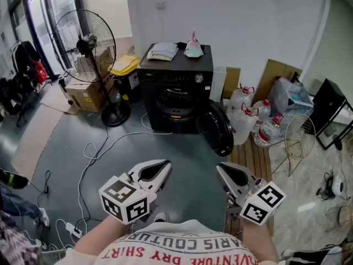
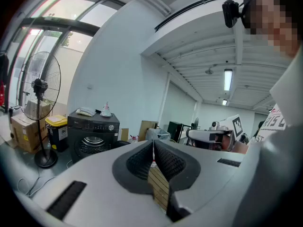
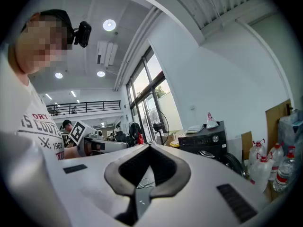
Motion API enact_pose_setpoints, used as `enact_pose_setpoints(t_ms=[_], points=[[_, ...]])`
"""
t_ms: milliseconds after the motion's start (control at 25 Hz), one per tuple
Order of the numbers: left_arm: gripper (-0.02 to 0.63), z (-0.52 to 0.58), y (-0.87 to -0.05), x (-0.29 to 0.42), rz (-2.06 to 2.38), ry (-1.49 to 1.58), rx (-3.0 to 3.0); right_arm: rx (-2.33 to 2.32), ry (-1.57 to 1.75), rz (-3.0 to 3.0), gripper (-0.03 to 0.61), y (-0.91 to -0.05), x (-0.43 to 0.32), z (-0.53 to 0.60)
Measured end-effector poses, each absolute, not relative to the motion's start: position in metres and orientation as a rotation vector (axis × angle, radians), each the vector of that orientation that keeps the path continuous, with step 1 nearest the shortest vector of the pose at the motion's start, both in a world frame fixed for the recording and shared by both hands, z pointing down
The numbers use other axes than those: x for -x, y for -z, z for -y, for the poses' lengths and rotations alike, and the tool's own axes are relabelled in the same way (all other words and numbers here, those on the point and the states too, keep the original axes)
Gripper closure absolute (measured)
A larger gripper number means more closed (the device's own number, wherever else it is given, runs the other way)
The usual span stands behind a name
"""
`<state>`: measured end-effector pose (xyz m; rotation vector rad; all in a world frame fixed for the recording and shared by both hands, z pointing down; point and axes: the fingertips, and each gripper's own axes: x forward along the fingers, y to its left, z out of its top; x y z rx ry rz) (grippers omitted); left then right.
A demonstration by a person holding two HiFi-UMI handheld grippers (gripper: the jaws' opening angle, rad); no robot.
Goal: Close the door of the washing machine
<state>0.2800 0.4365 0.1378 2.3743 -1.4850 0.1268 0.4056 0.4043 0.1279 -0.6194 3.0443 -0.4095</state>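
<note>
Head view gives me a grey-green floor [image 1: 187,150] strewn with white cables [image 1: 88,153] and a white wall [image 1: 242,21] behind. The black washing machine [image 1: 175,87] stands against that wall, between a pedestal fan [image 1: 85,43] and water bottles [image 1: 248,117]. Its round door [image 1: 215,128] hangs open to the right, well apart from my left gripper [image 1: 164,165] and right gripper [image 1: 220,169], both with jaws together on nothing.
</note>
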Motion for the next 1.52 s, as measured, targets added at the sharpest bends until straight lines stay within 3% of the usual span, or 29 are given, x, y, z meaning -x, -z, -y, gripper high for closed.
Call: enact_pose_setpoints(t_ms=[880,1520], points=[[0.581,-0.382,-0.173,-0.274,1.423,-0.114,-2.332,0.786,0.566,-3.020,0.555,-0.170,-0.423,-0.349],[0.581,-0.181,-0.213,-0.229,1.232,-0.217,-2.317,0.978,0.746,-2.919,0.555,-0.198,-0.387,-0.160]])
